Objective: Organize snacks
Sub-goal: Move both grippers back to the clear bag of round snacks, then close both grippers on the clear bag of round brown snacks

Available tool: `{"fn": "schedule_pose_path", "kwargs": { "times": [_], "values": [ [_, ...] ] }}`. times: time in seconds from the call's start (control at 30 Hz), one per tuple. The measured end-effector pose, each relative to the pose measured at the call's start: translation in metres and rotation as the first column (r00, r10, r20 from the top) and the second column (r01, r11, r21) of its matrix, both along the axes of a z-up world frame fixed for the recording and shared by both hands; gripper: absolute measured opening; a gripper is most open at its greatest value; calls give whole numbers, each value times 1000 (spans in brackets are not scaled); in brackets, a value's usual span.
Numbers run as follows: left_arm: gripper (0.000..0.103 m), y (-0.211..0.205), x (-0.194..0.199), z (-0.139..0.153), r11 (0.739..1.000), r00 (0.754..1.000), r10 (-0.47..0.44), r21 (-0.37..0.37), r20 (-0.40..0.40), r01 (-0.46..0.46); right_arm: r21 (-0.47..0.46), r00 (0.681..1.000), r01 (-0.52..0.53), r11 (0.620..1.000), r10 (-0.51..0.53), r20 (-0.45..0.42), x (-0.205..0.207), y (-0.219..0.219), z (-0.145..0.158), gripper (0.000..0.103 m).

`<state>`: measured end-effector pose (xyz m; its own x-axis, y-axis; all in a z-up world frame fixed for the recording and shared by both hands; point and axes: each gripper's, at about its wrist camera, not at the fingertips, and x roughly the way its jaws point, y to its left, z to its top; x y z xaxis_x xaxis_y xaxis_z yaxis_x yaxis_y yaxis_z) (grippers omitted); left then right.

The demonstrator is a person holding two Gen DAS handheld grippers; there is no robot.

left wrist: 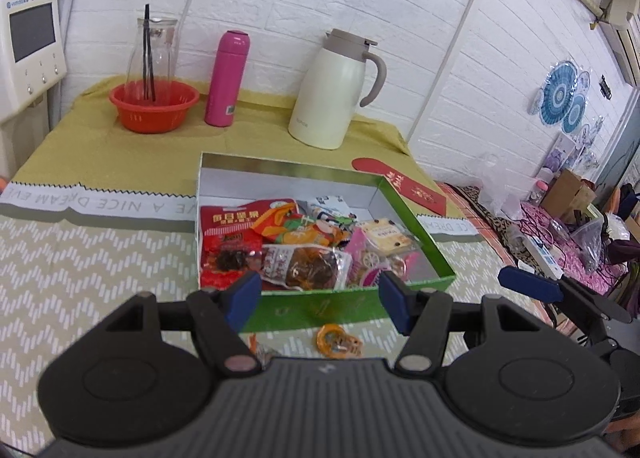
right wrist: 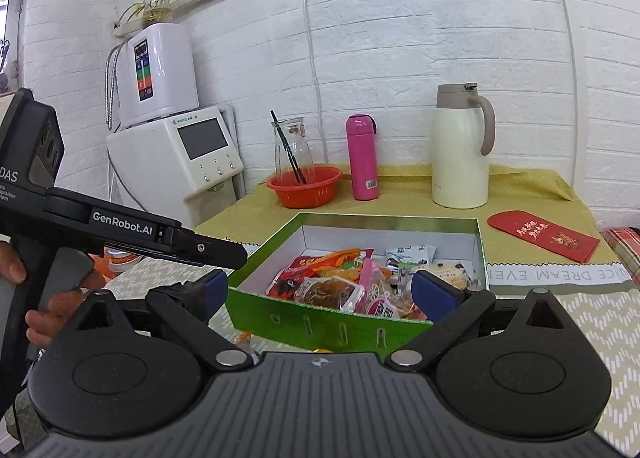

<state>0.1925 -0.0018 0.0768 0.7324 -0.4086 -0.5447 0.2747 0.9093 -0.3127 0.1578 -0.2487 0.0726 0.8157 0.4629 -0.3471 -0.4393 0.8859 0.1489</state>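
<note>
Right gripper [right wrist: 320, 294] wide open, hovering near green box [right wrist: 320, 324]. Snacks [right wrist: 340, 282] piled inside. Left gripper [right wrist: 224, 254] just beside box.

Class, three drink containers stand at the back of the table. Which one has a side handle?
The cream thermal jug, rightmost of the three. The pink flask and the clear glass carafe in the red basket have none.

The black handheld gripper [right wrist: 132, 242] at the left of the right wrist view carries "GenRobot.AI" in white on its arm, and "DAS" on its body. The pale band of the tablecloth [left wrist: 100, 204] reads "A NICE DREAM", upside down; to the right of the box it shows "DREAM EVE". The red envelope [right wrist: 544, 236] has gold Chinese characters, too small to read.
</note>
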Motion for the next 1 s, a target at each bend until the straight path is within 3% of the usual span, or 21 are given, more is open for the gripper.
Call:
{"fn": "schedule_pose_path", "kwargs": {
  "times": [0.2, 0.33, 0.67, 0.93, 0.97, 1.0],
  "values": [
    [61, 6, -30, -27, 999, 997, -50, 12, -62, 51, -20, 997, -21, 1000, 20, -70, -30, 5, -23, 103],
    [61, 19, -36, -46, 1000, 993, -27, 1, -113, 27, -30, 989, -35, 999, 30, -145, -33, 15, -43, 103],
    [61, 26, -2, -57, 999, 988, -11, -34, -151, 6, 37, 944, -52, 998, 61, -326, 12, 65, -77, 103],
    [61, 15, 20, -75, 998, 985, -41, 32, -168, 47, 1, 934, -39, 999, 37, -356, 23, 80, -89, 103],
    [54, 17, 21, -78, 999, 984, -41, 28, -171, 47, -2, 935, -46, 999, 42, -351, 22, 80, -89, 103],
    [39, 19, 22, -81, 998, 983, -49, 19, -179, 54, -8, 937, -51, 999, 45, -347, 21, 80, -89, 103]
  ]
}}
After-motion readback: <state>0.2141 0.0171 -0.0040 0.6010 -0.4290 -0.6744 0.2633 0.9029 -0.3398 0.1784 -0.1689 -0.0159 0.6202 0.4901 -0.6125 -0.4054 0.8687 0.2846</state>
